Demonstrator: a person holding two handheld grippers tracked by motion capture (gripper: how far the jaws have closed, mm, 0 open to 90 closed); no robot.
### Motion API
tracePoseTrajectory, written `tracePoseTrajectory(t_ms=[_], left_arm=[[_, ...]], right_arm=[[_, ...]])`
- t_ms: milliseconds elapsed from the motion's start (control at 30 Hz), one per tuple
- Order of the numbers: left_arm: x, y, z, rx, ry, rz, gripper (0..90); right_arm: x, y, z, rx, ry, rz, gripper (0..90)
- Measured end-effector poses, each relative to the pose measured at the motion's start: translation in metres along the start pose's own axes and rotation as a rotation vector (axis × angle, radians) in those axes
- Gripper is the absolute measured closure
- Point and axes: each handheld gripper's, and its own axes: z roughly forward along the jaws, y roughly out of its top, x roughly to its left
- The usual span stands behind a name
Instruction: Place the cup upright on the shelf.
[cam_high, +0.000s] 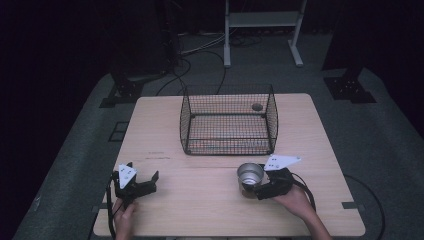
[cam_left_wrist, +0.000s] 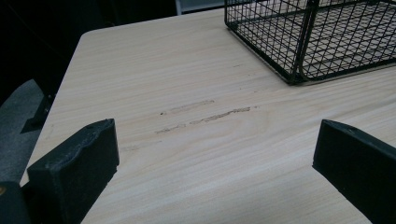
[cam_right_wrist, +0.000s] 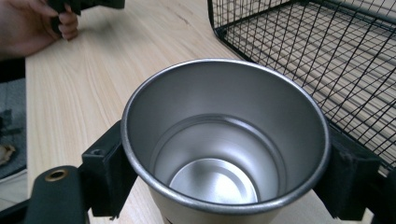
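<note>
A shiny metal cup stands upright on the wooden table, just in front of the black wire basket. My right gripper is shut on the cup, one black jaw pressing each side of its wall below the rim. In the right gripper view the cup is empty, held between the jaws of the right gripper. My left gripper rests near the table's front left, open, with bare wood between its jaws. The left gripper view gives the same: the left gripper with jaws wide apart.
The wire basket sits mid-table toward the far edge, open on top, its near corner close to the cup in the right gripper view. A person's hand holds the other gripper far left. Dark floor, cables and stands surround the table.
</note>
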Motion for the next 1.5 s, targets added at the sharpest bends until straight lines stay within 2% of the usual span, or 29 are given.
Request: tracePoseTrajectory(t_ms=[367,733,1000,1500], left_arm=[[0.000,0.000,0.000,0.002,0.002,0.000,0.0],[0.001,0.000,0.000,0.000,0.000,-0.003,0.0],[0.001,0.000,0.000,-0.001,-0.001,-0.005,0.0],[0.001,0.000,0.000,-0.003,-0.001,-0.006,0.0]], right_arm=[[-0.005,0.020,-0.015,-0.041,0.032,0.034,18.0],[-0.007,0.038,-0.027,-0.069,0.059,0.048,18.0],[-0.009,0.057,-0.034,-0.074,0.066,0.039,18.1],[-0.013,0.081,-0.034,-0.066,0.074,0.020,18.1]])
